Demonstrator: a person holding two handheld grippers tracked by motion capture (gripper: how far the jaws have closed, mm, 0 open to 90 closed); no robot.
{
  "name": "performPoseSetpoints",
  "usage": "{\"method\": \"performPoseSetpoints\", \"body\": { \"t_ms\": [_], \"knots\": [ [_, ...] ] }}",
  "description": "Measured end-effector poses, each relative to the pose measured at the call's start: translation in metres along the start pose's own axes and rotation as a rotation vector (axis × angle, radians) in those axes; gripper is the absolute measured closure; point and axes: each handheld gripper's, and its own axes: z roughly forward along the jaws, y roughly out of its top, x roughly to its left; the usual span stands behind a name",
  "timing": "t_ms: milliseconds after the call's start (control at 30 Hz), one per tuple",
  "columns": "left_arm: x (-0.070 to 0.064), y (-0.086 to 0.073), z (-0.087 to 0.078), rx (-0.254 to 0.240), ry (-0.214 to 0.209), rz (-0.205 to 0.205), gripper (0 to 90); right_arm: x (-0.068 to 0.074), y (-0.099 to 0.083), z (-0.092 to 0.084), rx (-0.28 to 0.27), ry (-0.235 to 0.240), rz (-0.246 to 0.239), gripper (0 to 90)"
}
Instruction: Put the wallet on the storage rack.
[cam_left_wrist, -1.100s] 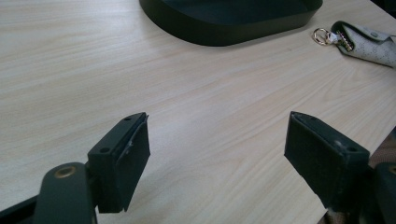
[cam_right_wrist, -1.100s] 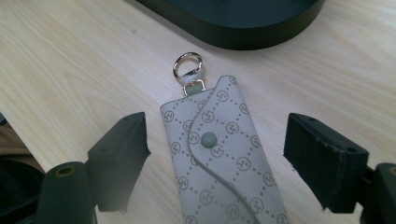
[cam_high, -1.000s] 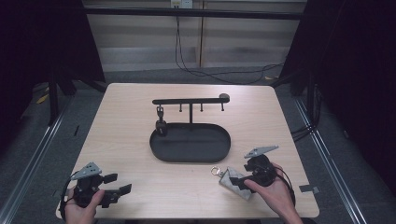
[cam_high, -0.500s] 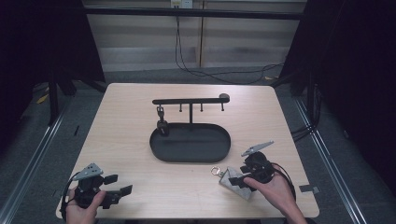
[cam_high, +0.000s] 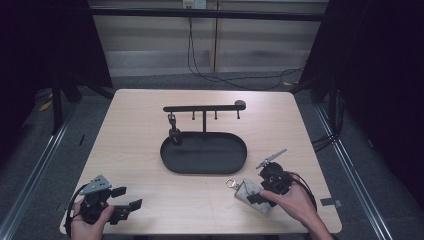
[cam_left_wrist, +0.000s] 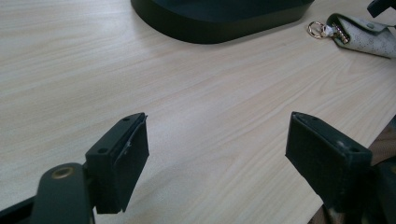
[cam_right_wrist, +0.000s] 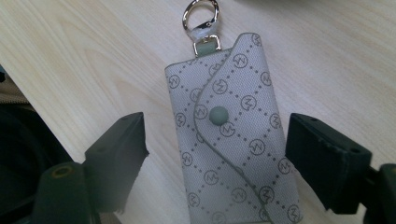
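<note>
Pale wood-grain worktop (cam_high: 150, 130). Mid-surface, black oval tray (cam_high: 204, 154) under a black peg rail, bare inside; one small dark piece on the left peg. Grey patterned snap-flap key pouch (cam_right_wrist: 233, 140) flat between wide-open right hand-held gripper (cam_right_wrist: 229, 158), ungripped, likely for pickup. Left hand-held gripper (cam_left_wrist: 217, 149) wide open, empty.

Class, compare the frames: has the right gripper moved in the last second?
Yes. The right gripper has come down and toward the table's near edge, away from the black tray, over the key pouch.
</note>
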Motion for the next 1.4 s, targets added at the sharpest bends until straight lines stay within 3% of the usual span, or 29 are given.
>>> {"method": "performPoseSetpoints", "body": {
  "t_ms": [233,500,1067,1400],
  "knots": [
    [0.0,0.0,0.0,-0.001,-0.017,0.007,20.5,0.001,0.006,0.007,0.058,-0.012,-0.029,20.1],
    [0.001,-0.001,0.001,0.012,-0.021,0.001,20.4,-0.001,0.011,0.015,0.089,-0.028,-0.036,19.5],
    [0.001,-0.001,0.003,0.032,-0.028,0.007,20.2,0.001,0.017,0.028,0.209,-0.059,-0.059,23.8],
    [0.001,-0.001,0.003,0.035,-0.035,0.007,20.2,0.001,0.019,0.031,0.227,-0.061,-0.06,23.5]
  ]
}}
